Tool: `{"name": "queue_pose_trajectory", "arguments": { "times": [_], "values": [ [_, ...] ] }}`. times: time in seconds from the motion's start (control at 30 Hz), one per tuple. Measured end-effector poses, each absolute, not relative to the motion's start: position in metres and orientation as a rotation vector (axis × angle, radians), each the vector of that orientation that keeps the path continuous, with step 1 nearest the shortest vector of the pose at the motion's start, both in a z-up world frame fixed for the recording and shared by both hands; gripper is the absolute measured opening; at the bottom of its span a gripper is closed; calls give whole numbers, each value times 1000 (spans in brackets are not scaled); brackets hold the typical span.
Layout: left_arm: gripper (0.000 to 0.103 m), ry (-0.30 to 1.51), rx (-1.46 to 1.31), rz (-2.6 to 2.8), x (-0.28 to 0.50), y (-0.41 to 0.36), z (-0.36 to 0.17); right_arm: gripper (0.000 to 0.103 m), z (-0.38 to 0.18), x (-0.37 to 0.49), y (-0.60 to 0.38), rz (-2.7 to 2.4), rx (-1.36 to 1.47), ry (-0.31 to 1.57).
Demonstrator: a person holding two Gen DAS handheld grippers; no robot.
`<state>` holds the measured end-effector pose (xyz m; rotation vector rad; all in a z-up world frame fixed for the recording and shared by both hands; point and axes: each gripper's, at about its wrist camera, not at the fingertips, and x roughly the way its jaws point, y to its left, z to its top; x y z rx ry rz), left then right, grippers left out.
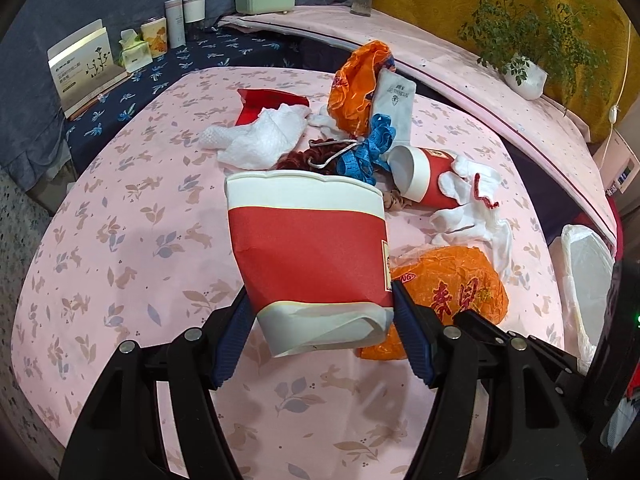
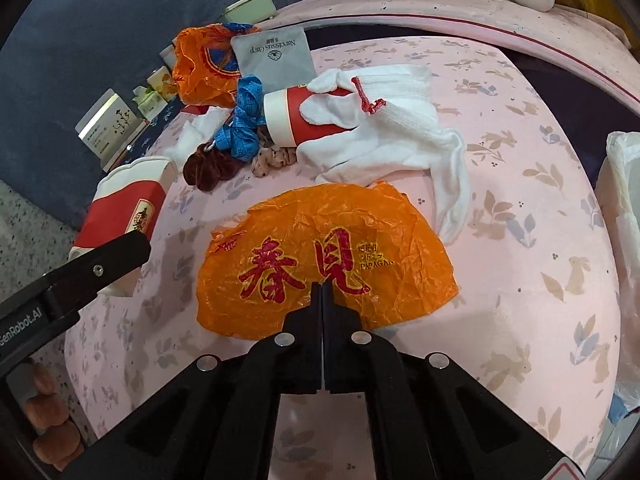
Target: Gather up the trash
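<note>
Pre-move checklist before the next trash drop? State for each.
1. Left tongs gripping crushed red cup: ok, blue pads press both sides.
2. Cup off the tablecloth: ok, looks lifted.
3. Right tongs shut on orange wrapper: cannot tell, the jaws are closed at its near edge, but a pinch isn't visible.
4. White-lined bin reachable: ok, at the table's right edge.
5. Bin opening unobstructed: cannot tell, mostly out of frame.
6. Remaining trash: not ok, second red cup lies under the white gloves.
</note>
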<state>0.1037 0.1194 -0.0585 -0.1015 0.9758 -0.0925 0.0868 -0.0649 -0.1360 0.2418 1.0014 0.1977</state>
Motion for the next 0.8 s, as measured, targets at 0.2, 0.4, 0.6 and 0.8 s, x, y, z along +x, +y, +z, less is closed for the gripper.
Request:
{"name": "queue_pose_trajectory", "arguments": {
  "times": [0.2,0.4,0.6,0.8],
  "values": [
    [64,954,-94,-107,97,113,-47,1,-103,67,-65,215,218,922],
    [64,935,-88,-107,92,108,-37,14,-77,68,-86,151,238,851],
    [64,941,-83,-95,94,110,-41,62,-94,92,-78,173,238,882],
    [64,963,-94,-58,99,125,-52,61,-129,112,-49,184,185,961]
  ]
}}
